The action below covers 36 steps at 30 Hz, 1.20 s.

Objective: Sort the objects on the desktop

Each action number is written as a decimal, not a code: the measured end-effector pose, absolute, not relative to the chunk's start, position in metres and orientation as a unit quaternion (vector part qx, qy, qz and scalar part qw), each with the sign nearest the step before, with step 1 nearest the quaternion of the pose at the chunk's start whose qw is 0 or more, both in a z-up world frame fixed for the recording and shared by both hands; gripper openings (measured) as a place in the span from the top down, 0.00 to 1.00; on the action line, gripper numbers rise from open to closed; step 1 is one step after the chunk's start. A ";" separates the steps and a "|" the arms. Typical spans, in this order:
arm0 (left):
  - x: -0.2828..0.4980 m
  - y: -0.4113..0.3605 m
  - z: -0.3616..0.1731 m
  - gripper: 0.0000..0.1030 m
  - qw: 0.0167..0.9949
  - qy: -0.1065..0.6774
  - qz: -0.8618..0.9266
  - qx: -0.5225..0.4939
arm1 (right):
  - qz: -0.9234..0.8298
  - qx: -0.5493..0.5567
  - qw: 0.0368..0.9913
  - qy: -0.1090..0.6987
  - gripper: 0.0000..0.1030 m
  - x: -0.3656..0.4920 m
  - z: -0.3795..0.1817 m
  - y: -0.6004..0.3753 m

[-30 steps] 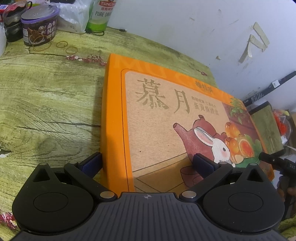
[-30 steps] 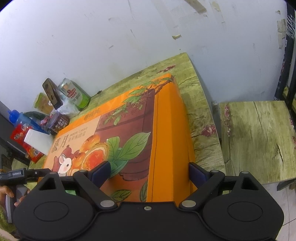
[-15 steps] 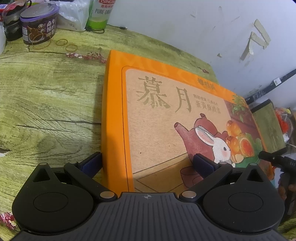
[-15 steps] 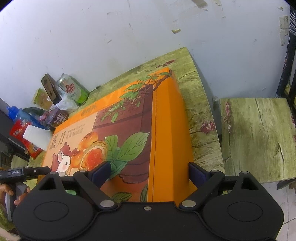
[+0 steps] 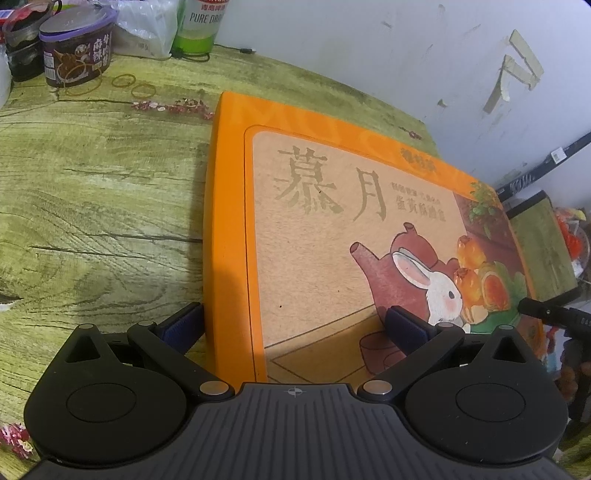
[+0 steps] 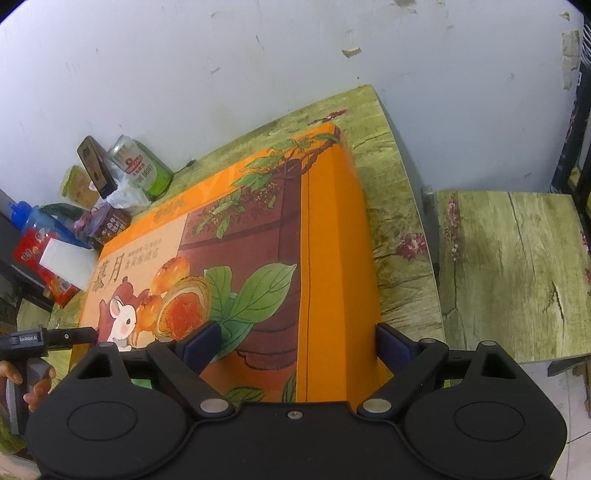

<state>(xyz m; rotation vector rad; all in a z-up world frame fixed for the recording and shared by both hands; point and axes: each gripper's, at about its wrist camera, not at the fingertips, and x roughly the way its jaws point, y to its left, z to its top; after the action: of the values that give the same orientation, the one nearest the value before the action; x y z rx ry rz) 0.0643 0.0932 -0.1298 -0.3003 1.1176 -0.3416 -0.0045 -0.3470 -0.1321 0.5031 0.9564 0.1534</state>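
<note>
Both tongs are straddling opposite corners of the large flat orange gift box point(image 5: 236, 221) lying on the green wood-grain surface point(image 5: 92, 184) near the wall. Left tongs point(image 5: 295, 325): one pad is sitting beside the box's orange side wall, the other over the printed lid; jaws spread wide, no firm clamp evident. Right tongs point(image 6: 295, 343): likewise spread across the other corner, one pad outside the side wall. Judged step: two-handed repositioning of the box; next move probably calls for even pressure at both corners, or the box may skew. Readable: lid is showing large characters "慕月"; green can point(image 5: 199, 26) is reading "PURE DRA…"; the brown purple-lidded tub point(image 5: 75, 48) bears characters too small to read.
</note>
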 end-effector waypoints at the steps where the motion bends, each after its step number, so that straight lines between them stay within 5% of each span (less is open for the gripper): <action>1: 0.064 0.093 -0.131 0.00 0.823 0.526 -0.160 -0.141 | 0.073 0.239 0.855 0.455 0.14 -0.005 -0.133 -0.347; 24: 0.056 0.114 -0.095 0.00 0.858 0.470 -0.122 -0.165 | 0.027 0.216 0.882 0.418 0.10 0.008 -0.086 -0.362; 36: 0.096 0.065 -0.089 0.01 0.878 0.445 -0.143 -0.101 | 0.031 0.099 0.908 0.407 0.32 0.070 -0.058 -0.329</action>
<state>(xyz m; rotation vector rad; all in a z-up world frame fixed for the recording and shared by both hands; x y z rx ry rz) 0.0958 0.0646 -0.0895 -0.2097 0.9281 -0.2980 0.0704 -0.3287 -0.0576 0.2042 0.8401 0.0630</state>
